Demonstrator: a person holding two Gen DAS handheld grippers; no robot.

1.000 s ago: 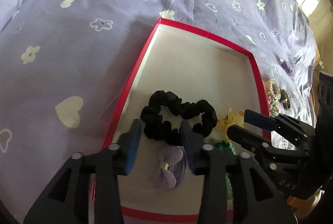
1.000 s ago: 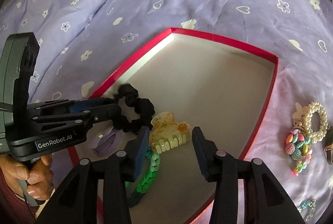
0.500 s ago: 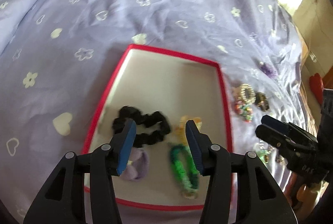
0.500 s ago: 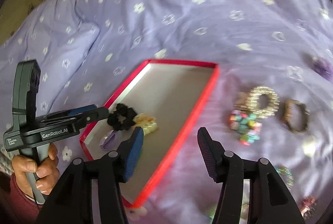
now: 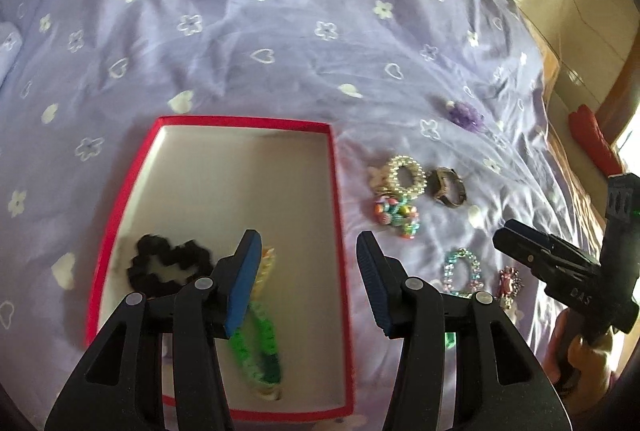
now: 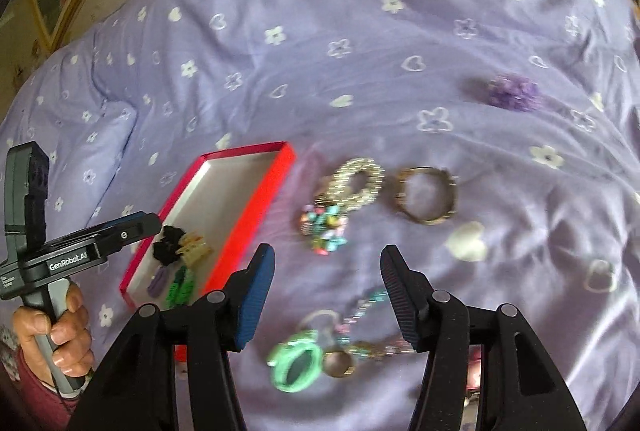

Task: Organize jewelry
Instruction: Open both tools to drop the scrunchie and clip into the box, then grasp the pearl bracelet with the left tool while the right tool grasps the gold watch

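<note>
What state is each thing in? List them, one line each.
Left gripper: open, empty, above the box.
Right gripper: open, empty, above the bedspread.
Red box: lidless, partly filled.
Black scrunchie: inside the box.
Green bracelet: inside the box.
Pearl bracelet: on the bedspread, outside the box.
Bronze bangle: on the bedspread, outside the box.
Green ring-shaped piece: on the bedspread, below the right gripper.

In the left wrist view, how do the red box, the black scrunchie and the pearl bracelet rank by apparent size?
1. Red-rimmed cardboard box, clearly largest.
2. Black fabric scrunchie.
3. White pearl bead bracelet, smallest, though it lies farther from the camera, so its gap with the scrunchie is unsure.
</note>
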